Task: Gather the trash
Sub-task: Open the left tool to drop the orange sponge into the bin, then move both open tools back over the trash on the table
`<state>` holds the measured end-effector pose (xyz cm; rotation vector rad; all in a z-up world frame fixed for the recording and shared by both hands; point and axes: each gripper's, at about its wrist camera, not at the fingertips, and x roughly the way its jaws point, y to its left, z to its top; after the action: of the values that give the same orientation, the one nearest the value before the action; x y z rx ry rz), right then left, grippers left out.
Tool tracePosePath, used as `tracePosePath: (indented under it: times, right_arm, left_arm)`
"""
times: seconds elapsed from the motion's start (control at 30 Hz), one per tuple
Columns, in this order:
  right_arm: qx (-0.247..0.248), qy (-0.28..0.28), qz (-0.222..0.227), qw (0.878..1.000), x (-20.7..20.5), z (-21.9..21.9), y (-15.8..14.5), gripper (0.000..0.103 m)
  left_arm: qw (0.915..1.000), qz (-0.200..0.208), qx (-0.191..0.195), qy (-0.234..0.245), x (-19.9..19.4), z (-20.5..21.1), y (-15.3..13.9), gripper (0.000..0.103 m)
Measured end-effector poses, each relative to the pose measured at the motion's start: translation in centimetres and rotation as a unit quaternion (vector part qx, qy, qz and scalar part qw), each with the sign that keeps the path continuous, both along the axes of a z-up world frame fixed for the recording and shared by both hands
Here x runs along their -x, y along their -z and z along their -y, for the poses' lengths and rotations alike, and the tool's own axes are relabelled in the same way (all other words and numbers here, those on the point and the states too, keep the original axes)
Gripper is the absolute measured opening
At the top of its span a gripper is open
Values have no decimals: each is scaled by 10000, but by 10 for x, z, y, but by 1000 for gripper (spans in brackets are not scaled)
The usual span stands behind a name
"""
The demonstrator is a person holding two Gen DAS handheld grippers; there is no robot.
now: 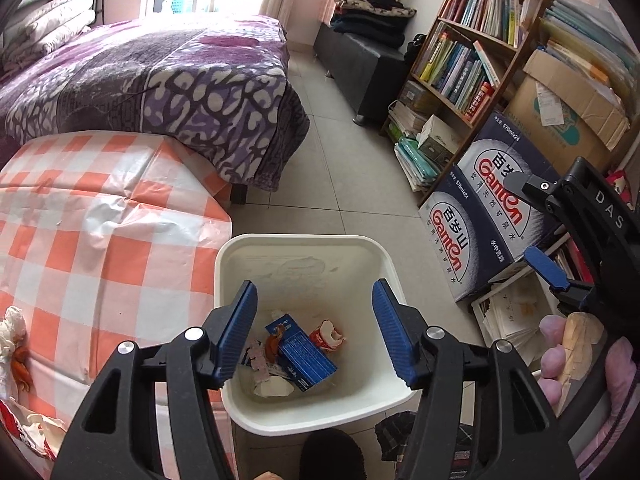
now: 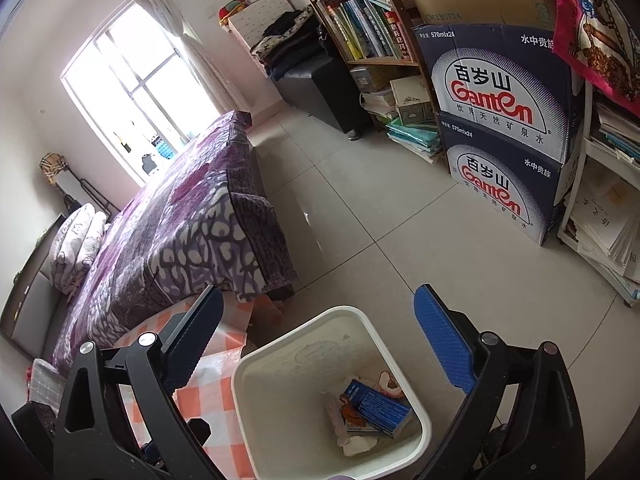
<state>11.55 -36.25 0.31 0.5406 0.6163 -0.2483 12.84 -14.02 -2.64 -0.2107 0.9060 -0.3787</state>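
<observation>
Hovering over the white bin (image 1: 240, 264), the left gripper (image 1: 314, 332) has its blue fingers (image 1: 240, 332) spread wide with nothing between them; the bin's open mouth sits straight ahead of and below the fingertips. Down at the bottom lie a blue box (image 1: 304, 354), a torn red-and-white wrapper (image 1: 326, 336), some crumpled white paper (image 1: 274, 387) and an orange scrap (image 1: 272, 346), so I'd judge a fair part of the collecting is done.

It isn't finished, though. Well out to the left of the left fingers, on the table (image 1: 100, 240) with its orange-and-white checked cover, there is a crumpled tissue (image 1: 12, 328) with an orange bit (image 1: 22, 364) beside it, and nearer the lower edge a torn red-and-white wrapper piece (image 1: 24, 424). Those look like what is left to pick up.

The right gripper (image 2: 320, 340) is also wide open and empty, touching nothing. The bin sits below and between its fingers (image 2: 444, 344), slightly toward the right one, with the same blue box showing inside. The table corner lies under its left finger. Neither gripper touches the bin rim as far as I can see.
</observation>
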Motion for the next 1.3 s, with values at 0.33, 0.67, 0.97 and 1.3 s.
tracePosePath:
  times: [0.33, 0.67, 0.97, 1.3]
  right_arm:
    - [6, 30, -89, 10000, -5, -11, 2, 96]
    - [227, -261, -364, 9987, -18, -50, 12, 96]
    - [309, -709, -693, 9946, -34, -94, 26, 96]
    - [448, -1400, -1088, 9831, -48, -156, 45, 96]
  left_arm:
    - [9994, -79, -230, -227, 5, -24, 7, 66]
    - [9942, -240, -766, -711, 12, -65, 22, 79]
    - [9801, -739, -1318, -1290, 20, -123, 49, 80]
    - [9611, -1254, -1362, -2048, 31, -207, 68, 80]
